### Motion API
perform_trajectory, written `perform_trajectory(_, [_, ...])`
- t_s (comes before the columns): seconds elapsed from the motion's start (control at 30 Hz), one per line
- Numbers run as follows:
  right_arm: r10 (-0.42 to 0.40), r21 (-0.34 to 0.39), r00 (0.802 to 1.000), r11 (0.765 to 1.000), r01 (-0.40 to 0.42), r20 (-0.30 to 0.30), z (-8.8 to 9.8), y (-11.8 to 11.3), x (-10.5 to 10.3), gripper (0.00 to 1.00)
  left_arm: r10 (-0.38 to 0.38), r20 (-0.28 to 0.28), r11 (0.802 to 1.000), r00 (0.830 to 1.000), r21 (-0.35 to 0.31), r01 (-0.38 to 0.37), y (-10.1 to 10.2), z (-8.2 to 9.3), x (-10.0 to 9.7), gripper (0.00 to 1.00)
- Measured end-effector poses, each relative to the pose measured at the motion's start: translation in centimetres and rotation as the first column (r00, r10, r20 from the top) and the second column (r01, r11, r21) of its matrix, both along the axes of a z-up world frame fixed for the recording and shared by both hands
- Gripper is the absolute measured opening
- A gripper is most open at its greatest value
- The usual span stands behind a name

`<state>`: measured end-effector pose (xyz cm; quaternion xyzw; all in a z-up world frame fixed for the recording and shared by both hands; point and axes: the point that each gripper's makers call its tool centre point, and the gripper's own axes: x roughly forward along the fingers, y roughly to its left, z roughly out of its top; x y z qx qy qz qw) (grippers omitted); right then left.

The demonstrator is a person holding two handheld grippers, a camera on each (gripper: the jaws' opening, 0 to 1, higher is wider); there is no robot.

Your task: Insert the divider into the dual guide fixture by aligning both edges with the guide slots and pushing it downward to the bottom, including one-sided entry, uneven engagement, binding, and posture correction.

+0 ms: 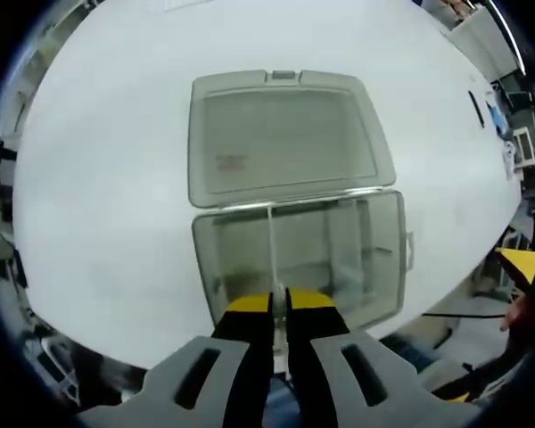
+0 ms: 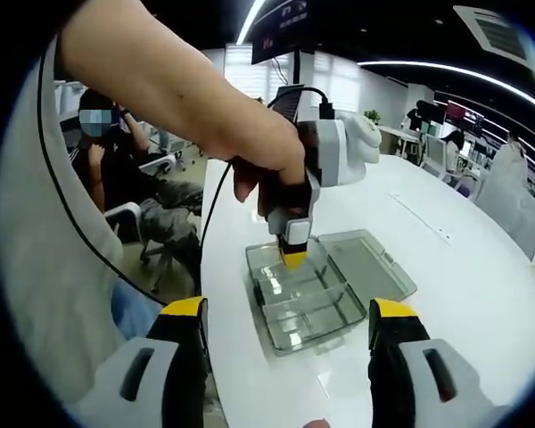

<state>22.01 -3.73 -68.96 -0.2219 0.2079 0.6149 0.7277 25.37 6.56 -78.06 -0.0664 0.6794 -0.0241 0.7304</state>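
L gripper [image 1: 279, 308] clamped on divider [image 1: 271, 245], standing upright in open box [image 1: 388, 259] on table [image 1: 98, 178]. R gripper [image 2: 290, 325] spread wide, empty, held back. You: keep divider vertical, both edges in slots, press evenly; if binding, ease up, re-square.

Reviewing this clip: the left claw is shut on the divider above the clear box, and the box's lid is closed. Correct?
Not quite. The right gripper view shows the lid lying open flat beside the clear box. The left claw is indeed shut on the divider above it.
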Motion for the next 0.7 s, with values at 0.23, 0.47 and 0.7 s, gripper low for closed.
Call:
perform_trajectory(0.23, [0.001, -0.003, 1.000, 1.000, -0.001, 0.000, 0.01, 0.07, -0.13, 0.71, -0.011, 0.002, 1.000, 1.000, -0.005, 0.011, -0.04, -0.05, 0.17, 0.00])
perform_trajectory(0.47, [0.000, -0.003, 1.000, 1.000, 0.000, -0.005, -0.10, 0.16, -0.36, 0.71, -0.022, 0.000, 1.000, 1.000, -0.004, 0.022, 0.02, -0.04, 0.22, 0.00])
perform_trajectory(0.7, [-0.002, 0.001, 1.000, 1.000, 0.002, -0.006, -0.06, 0.11, -0.31, 0.71, -0.029, 0.000, 1.000, 1.000, 0.001, 0.029, 0.12, -0.01, 0.15, 0.00])
